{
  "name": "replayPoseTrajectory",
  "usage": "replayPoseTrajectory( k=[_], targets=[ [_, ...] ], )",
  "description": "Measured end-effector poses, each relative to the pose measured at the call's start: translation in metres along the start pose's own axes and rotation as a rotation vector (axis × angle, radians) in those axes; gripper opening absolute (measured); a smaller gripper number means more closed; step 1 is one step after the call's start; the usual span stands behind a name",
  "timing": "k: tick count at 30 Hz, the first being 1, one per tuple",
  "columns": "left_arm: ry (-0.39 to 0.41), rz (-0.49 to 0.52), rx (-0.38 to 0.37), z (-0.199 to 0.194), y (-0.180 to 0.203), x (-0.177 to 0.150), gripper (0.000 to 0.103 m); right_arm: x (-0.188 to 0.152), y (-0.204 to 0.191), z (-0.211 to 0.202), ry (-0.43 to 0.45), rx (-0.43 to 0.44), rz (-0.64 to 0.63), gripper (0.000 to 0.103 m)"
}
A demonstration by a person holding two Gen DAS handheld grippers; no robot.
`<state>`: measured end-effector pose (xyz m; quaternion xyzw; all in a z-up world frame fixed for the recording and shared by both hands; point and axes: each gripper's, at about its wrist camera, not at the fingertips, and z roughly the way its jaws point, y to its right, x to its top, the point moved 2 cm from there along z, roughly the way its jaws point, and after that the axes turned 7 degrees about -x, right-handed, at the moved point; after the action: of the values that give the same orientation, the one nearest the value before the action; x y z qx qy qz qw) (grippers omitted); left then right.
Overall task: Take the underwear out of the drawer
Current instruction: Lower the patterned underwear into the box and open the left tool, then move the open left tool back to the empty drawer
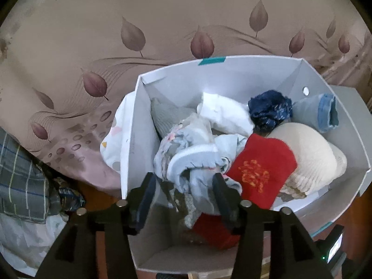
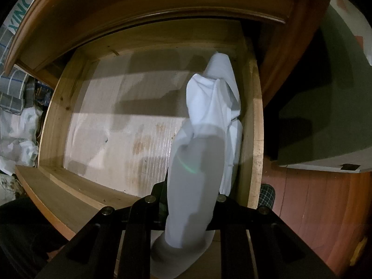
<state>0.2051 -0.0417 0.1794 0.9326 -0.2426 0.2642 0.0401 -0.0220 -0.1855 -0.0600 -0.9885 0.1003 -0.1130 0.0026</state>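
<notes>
My left gripper [image 1: 184, 197] hangs over a white cardboard box [image 1: 139, 139] full of rolled clothes. Its jaws stand apart, and a crumpled pale blue patterned pair of underwear [image 1: 193, 162] lies loose between them on the pile, touching neither pad firmly. In the right wrist view a wooden drawer [image 2: 253, 121] stands pulled out, its pale lined bottom bare on the left. My right gripper [image 2: 190, 200] is shut on a white garment [image 2: 209, 107], which drapes from the jaws down to the drawer's right side. The cloth hides the fingertips.
The box also holds a red cloth [image 1: 262, 169], a cream knit [image 1: 311, 153], a navy bundle [image 1: 269, 111] and a white roll [image 1: 225, 114]. A leaf-print sheet [image 1: 93, 46] lies behind it and plaid fabric [image 1: 18, 174] to the left. A grey-green box [image 2: 337, 116] stands right of the drawer, with a slipper [image 2: 267, 195] beside it.
</notes>
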Motion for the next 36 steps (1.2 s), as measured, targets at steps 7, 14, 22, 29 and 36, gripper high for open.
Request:
replayPoseTrajectory(
  k=[7,14,22,29,36],
  targets=[
    [0.030,0.005,-0.010,-0.021,0.006,-0.004,0.060,0.000,0.000,0.001,0.000,-0.001,-0.003,0.015],
    [0.056,-0.018,-0.040,-0.040,0.007,-0.007,0.061,0.001,0.000,0.001,0.002,-0.002,0.000,0.015],
    [0.132,-0.072,-0.067,-0.078,0.002,-0.028,0.061,0.000,0.000,0.001,0.005,-0.005,-0.001,0.015],
    [0.156,-0.074,-0.031,-0.093,0.003,-0.095,0.061,0.001,-0.001,0.000,0.008,-0.013,-0.007,0.015],
    [0.114,-0.061,0.031,-0.059,0.012,-0.167,0.061,0.002,-0.002,-0.002,0.018,-0.034,-0.019,0.015]
  ],
)
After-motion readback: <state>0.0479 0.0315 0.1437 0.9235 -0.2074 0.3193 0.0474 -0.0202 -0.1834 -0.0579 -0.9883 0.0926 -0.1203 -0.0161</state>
